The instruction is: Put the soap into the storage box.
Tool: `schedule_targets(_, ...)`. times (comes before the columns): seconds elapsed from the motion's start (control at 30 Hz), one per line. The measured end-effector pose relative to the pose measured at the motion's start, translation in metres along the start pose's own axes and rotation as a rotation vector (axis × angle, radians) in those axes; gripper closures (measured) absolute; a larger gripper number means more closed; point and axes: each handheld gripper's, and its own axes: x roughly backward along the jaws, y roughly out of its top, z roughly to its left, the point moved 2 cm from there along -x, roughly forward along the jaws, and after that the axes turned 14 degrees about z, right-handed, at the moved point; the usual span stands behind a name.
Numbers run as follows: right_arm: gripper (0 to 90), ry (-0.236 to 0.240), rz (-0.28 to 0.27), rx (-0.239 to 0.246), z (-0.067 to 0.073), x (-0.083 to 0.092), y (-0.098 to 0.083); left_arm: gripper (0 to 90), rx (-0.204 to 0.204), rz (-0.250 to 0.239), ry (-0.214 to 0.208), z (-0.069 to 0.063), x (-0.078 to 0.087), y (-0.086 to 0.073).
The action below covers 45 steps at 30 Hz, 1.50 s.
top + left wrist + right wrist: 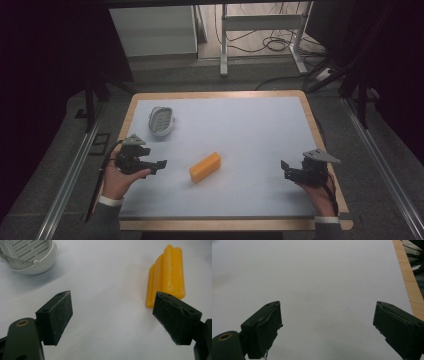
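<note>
Table [260, 125] in the high view carries a yellow block [205, 166] at centre, a white basket [163, 120] behind the left gripper [159, 166]. Left gripper view: jaws spread, block ahead, apparently lined up for approach. Right gripper view: right gripper [327, 327] spread, empty, standing off.

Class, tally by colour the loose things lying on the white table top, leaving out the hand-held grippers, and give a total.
Yellow: 1, the yellow block
White: 1, the white slotted dish
Total: 2
</note>
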Motion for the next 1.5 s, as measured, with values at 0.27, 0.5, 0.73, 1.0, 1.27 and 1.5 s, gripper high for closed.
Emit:
schedule_targets(0.27, 8.4, -0.009, 0.007, 0.007, -0.001, 0.000, -0.001, 16.7, -0.031, -0.006, 0.003, -0.009, 0.009, 0.013)
schedule_targets(0.5, 8.4, -0.014, 0.013, 0.004, -0.003, 0.000, -0.002, 16.5, -0.063, 0.007, -0.003, -0.018, 0.007, 0.023)
schedule_targets(0.73, 8.4, -0.017, 0.011, 0.003, -0.003, -0.001, -0.002, 17.5, -0.104, 0.012, 0.028, -0.030, 0.003, 0.034)
schedule_targets(1.0, 8.6, -0.031, 0.003, 0.001, -0.004, 0.000, -0.002, 17.3, -0.143, 0.027, 0.010, -0.042, -0.002, 0.046)
schedule_targets(1.27, 9.0, -0.037, 0.008, -0.013, -0.004, 0.000, -0.002, 17.4, -0.187, 0.058, -0.006, -0.054, -0.015, 0.058)
schedule_targets(1.5, 9.0, -0.042, 0.012, -0.019, -0.005, -0.001, -0.003, 18.5, -0.214, 0.075, -0.024, -0.064, -0.025, 0.063)
